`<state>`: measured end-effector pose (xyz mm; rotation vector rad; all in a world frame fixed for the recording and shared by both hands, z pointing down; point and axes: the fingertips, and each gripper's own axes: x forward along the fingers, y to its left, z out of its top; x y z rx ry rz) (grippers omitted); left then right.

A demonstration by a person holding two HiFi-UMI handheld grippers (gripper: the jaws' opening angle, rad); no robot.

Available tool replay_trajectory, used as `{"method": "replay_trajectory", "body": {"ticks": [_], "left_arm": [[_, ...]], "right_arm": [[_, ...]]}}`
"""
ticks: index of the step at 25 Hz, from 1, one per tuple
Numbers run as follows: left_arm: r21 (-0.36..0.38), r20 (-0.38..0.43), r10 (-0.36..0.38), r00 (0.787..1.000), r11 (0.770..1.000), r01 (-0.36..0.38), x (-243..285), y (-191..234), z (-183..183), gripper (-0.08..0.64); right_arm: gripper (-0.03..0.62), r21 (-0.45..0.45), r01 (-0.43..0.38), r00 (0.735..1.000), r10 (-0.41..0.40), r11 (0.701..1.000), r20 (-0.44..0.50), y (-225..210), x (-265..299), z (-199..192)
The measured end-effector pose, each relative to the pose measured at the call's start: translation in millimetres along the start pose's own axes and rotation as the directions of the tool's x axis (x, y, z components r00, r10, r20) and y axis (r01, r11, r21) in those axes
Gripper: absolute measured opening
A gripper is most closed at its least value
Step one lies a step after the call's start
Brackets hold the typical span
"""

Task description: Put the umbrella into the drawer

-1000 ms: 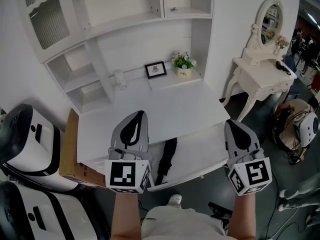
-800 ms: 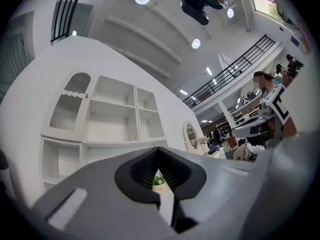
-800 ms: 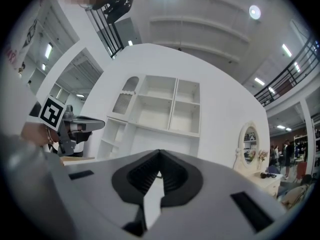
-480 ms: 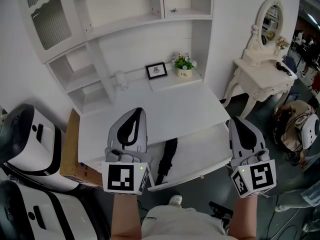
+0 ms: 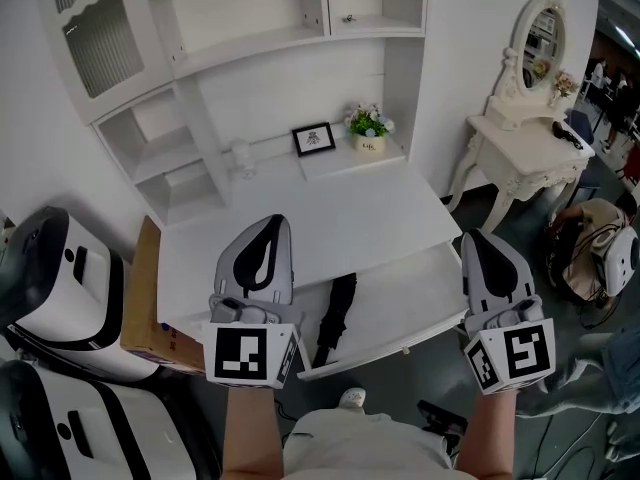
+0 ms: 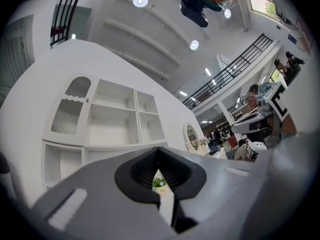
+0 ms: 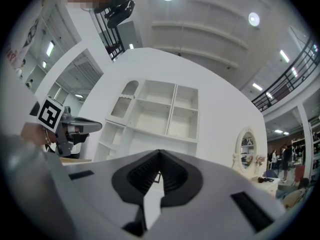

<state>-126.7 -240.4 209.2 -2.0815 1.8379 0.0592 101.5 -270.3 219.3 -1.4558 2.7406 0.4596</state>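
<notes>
A: Umbrella status?
B: The folded black umbrella (image 5: 337, 318) lies inside the pulled-out drawer (image 5: 415, 303), just below the front edge of the white tabletop (image 5: 330, 223). Placement looks done.
A: Grippers?
B: The left hand-held gripper (image 5: 272, 224) has its jaws pressed together with nothing between them. The right hand-held gripper (image 5: 480, 238) is the same: jaws together, empty. One sits on each side of the umbrella, and neither touches it.
A: Anything left?
B: The drawer stands open. The task doesn't ask for closing it, so I'd judge this essentially complete. Pushing the drawer in would be the only extra.
</notes>
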Motion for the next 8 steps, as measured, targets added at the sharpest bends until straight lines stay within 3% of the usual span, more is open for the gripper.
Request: {"method": "replay_trajectory", "body": {"ticks": [8], "left_arm": [[0.011,0.002,0.012,1.0,1.0,-0.012,-5.8,6.7,-1.6,0.009]], "right_arm": [[0.006,-0.004,-0.009,1.0,0.009,1.0,0.001,5.9,2.5,-0.8]]}}
